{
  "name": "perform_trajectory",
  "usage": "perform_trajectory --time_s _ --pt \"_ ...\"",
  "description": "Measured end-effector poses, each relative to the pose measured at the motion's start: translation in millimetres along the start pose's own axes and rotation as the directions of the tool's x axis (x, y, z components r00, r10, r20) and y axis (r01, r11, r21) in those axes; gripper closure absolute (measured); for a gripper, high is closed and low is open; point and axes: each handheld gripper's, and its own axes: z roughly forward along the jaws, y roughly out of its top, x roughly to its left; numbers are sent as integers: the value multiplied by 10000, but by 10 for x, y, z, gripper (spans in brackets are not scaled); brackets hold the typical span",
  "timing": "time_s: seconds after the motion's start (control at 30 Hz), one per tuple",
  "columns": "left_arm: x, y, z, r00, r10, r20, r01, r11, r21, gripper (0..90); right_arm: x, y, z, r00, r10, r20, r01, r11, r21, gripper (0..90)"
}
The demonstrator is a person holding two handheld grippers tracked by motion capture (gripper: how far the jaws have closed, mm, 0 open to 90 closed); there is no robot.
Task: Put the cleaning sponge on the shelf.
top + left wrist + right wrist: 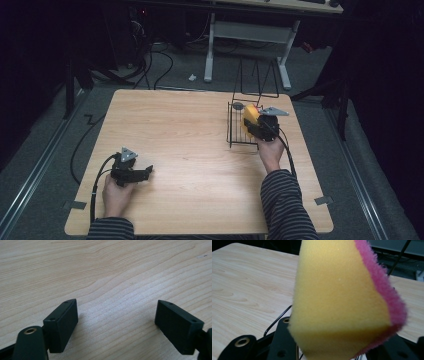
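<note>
From the high view, the right gripper [256,126] is near the right edge of the table [190,150], holding a yellow sponge [249,119] over a black wire rack [239,136]. A small grey thing [238,105] sits at the rack's far end. The left gripper [142,173] rests near the front left corner. In the left gripper view, the left gripper's fingers [61,322] stand wide apart with just bare wood between them. In the right gripper view, the right gripper's fingers [283,340] squeeze the sponge [342,305], which has a pink fuzzy side. The soft sponge is bent, so it could catch on a wire or spring out and fall beside the rack.
</note>
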Motion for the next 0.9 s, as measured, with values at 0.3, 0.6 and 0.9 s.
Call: perform_trajectory --time_s 0.3,0.6,0.9 --pt "2 0 0 10000 -9 24 9 10000 -12 195 -6 12 155 9996 -36 269 28 9996 291 608" --pt "0 -1 -1 10000 -19 10 19 10000 -7 195 -27 -15 285 9999 -91 130 83 9983 575 607" --pt "1 -2 -1 10000 -23 19 23 10000 -14 195 -11 -46 360 9999 -141 38 138 9968 782 594"
